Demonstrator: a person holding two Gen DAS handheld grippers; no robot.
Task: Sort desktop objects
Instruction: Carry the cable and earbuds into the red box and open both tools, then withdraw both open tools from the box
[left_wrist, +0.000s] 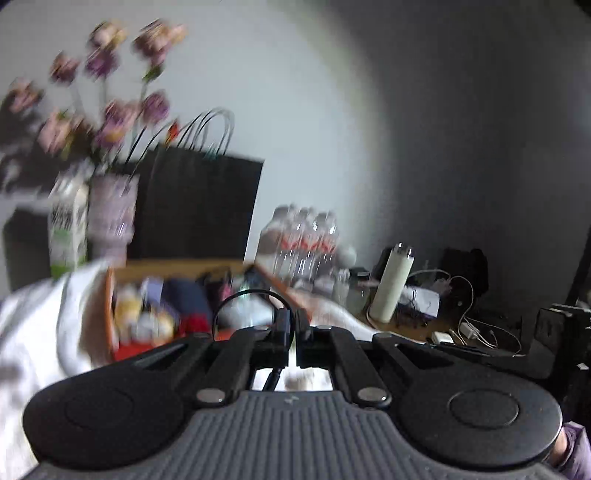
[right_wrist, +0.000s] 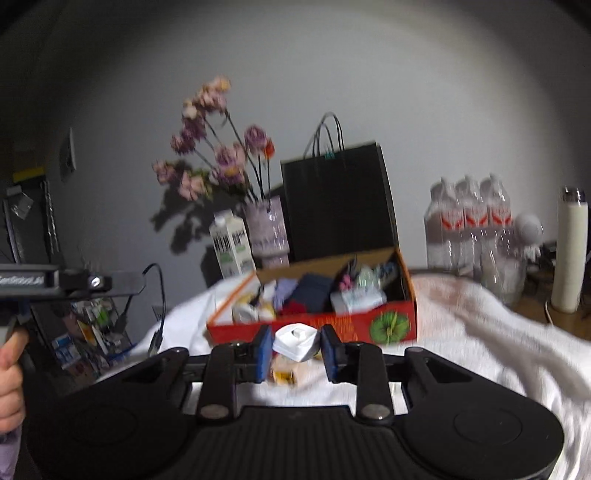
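Left tongs (left_wrist: 294, 334) are clenched on a thin black cable (left_wrist: 240, 299) that loops up in front of them. Behind the loop sits a red box (left_wrist: 147, 347) full of small things, on a white cloth (left_wrist: 40, 332). Flowers (left_wrist: 107, 107), a black bag (left_wrist: 199, 206), water bottles (left_wrist: 303, 240) and a white flask (left_wrist: 393, 284) stand farther back.

Right tongs (right_wrist: 295, 350) grip a small white block (right_wrist: 295, 341) between blue pads (right_wrist: 263, 350). The red box (right_wrist: 332, 326) is just behind it. At the left edge, a hand (right_wrist: 11, 384) holds the other tool, with the cable (right_wrist: 159, 299) hanging down.
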